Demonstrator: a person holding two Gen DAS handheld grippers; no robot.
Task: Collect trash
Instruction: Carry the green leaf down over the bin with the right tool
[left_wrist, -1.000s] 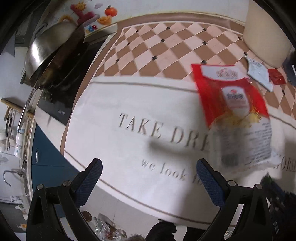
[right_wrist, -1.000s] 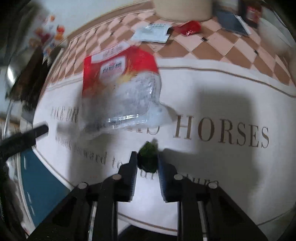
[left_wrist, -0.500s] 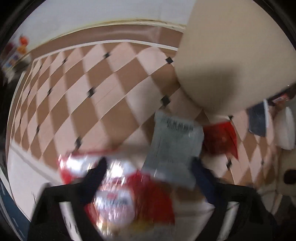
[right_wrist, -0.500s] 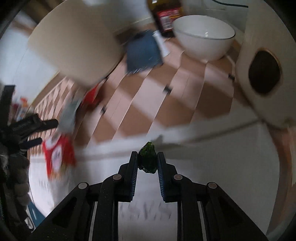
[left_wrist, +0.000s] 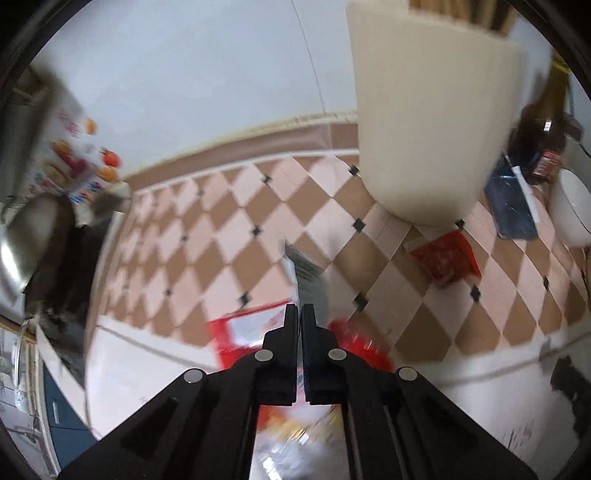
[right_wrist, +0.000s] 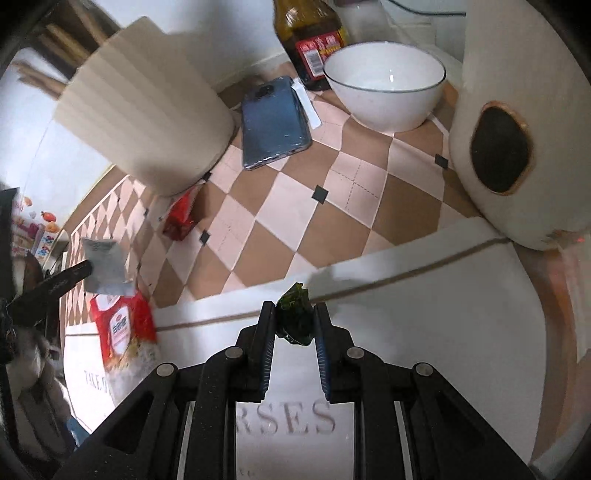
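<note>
My left gripper (left_wrist: 299, 314) is shut on a grey-white sachet (left_wrist: 308, 275) and holds it above the counter; the sachet (right_wrist: 105, 267) also shows in the right wrist view. A red and clear snack bag (left_wrist: 243, 332) lies under it on the white mat, also seen in the right wrist view (right_wrist: 123, 332). A small red wrapper (left_wrist: 445, 260) lies by the foot of the cream bin (left_wrist: 432, 122). My right gripper (right_wrist: 294, 321) is shut on a crumpled green scrap (right_wrist: 295, 319) above the mat.
A blue phone (right_wrist: 273, 122), a white bowl (right_wrist: 384, 85), a dark sauce bottle (right_wrist: 308, 33) and a cream jar with a dark hole (right_wrist: 517, 122) stand on the chequered counter. A steel pan and hob (left_wrist: 33, 236) are at the far left.
My left gripper has moved from the mat to the sachet, shut on it and lifted it. My right gripper, holding the green scrap, has swung toward the bin and bowl.
</note>
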